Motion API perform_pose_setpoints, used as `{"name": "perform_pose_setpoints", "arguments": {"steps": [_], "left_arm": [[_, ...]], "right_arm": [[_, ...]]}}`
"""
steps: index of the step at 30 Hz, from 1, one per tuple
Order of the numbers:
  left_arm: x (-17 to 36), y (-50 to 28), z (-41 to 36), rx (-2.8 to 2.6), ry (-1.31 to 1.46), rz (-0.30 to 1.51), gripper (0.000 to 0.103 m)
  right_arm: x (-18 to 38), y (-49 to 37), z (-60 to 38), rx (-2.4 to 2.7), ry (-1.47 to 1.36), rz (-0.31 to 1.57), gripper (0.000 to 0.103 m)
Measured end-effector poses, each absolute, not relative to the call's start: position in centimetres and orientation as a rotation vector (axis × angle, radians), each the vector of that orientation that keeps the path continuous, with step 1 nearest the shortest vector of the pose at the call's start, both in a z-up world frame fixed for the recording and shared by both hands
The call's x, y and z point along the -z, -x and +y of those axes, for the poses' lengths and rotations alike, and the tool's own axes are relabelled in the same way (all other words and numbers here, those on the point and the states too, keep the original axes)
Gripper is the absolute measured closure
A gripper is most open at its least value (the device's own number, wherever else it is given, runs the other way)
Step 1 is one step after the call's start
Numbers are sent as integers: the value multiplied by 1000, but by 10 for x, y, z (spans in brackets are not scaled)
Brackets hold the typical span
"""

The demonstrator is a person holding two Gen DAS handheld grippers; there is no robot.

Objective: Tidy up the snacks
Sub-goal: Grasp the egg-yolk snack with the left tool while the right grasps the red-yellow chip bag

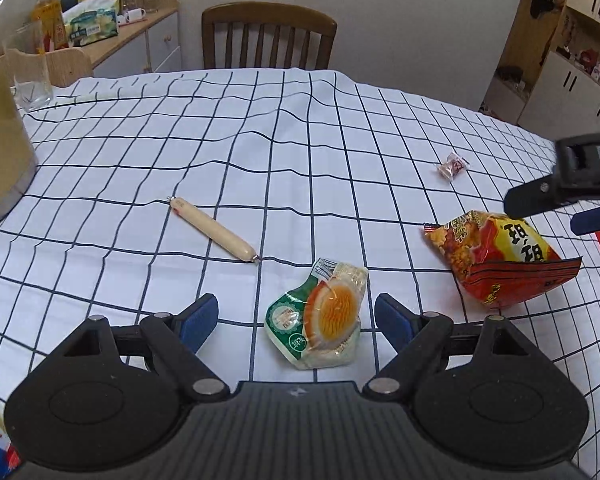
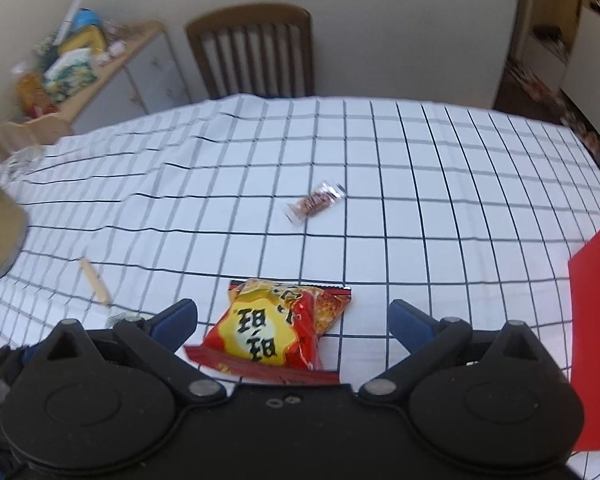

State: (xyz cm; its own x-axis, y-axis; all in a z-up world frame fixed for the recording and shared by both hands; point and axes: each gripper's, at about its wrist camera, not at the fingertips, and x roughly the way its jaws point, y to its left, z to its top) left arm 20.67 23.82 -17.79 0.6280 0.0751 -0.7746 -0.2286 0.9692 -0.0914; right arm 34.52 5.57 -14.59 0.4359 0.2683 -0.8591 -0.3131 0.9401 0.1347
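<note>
My left gripper (image 1: pixel 296 320) is open, its blue pads on either side of a green-and-white egg packet (image 1: pixel 320 316) lying on the checked tablecloth (image 1: pixel 260 140). A wrapped sausage stick (image 1: pixel 214 229) lies to its far left. My right gripper (image 2: pixel 294 322) is open over a red and yellow snack bag (image 2: pixel 278 330), which lies between its fingers; the bag also shows in the left wrist view (image 1: pixel 500 256). A small clear-wrapped candy (image 2: pixel 315 202) lies farther out. The right gripper shows at the right edge of the left wrist view (image 1: pixel 560 192).
A red box (image 2: pixel 596 344) stands at the table's right edge. A tan kettle (image 1: pixel 0 152) and a glass (image 1: pixel 30 80) stand at the left. A wooden chair (image 1: pixel 268 36) is behind the table, beside a cluttered sideboard (image 1: pixel 132 28).
</note>
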Motion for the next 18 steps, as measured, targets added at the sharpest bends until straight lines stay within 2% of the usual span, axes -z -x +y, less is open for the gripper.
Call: {"name": "perform_pose_setpoints", "arguments": {"steps": [18], "left_arm": [[194,-221,232,-143,133,879,18]], "right_arm": [[182,-365,89,-226,92,1188,7]]}}
